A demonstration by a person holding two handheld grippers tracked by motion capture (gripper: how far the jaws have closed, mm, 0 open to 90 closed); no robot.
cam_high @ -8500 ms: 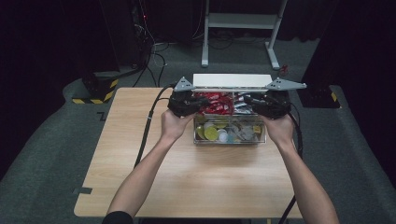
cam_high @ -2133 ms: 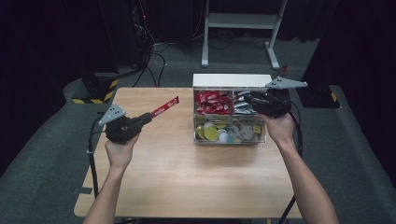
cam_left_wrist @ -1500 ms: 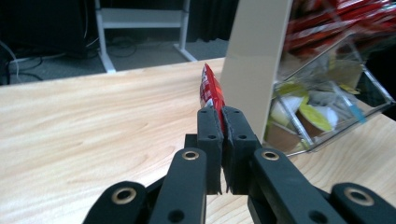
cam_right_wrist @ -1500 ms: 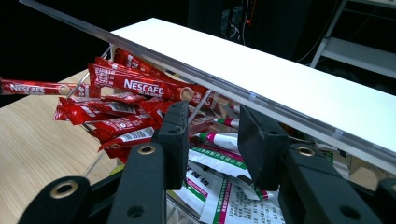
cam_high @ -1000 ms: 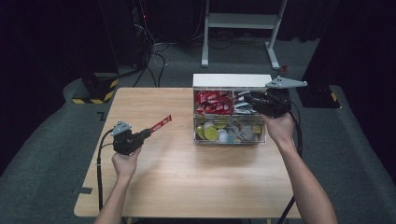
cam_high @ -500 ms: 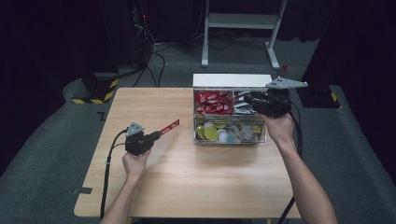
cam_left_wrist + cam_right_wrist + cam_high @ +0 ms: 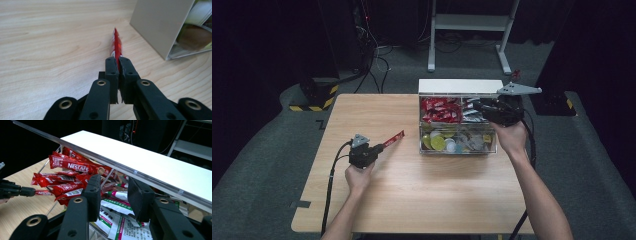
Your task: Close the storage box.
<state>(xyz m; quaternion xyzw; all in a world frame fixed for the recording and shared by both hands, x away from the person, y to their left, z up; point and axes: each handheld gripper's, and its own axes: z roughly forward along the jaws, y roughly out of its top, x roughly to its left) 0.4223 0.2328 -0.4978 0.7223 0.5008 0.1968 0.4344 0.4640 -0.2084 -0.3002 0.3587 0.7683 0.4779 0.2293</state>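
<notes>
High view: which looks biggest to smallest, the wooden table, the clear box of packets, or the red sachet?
1. wooden table
2. clear box
3. red sachet, a thin strip held in the left gripper fingers

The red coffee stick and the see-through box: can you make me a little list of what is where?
held thing: red coffee stick, pinched at one end
holder: left gripper, jaws shut on it
stick's place: low over the table, left of the box, tip toward it
box: clear organiser box, lid up
back compartments: red sachets, white sachets
front compartments: round pods
right gripper: at the box's back right, jaws apart a little, grip unclear
</notes>
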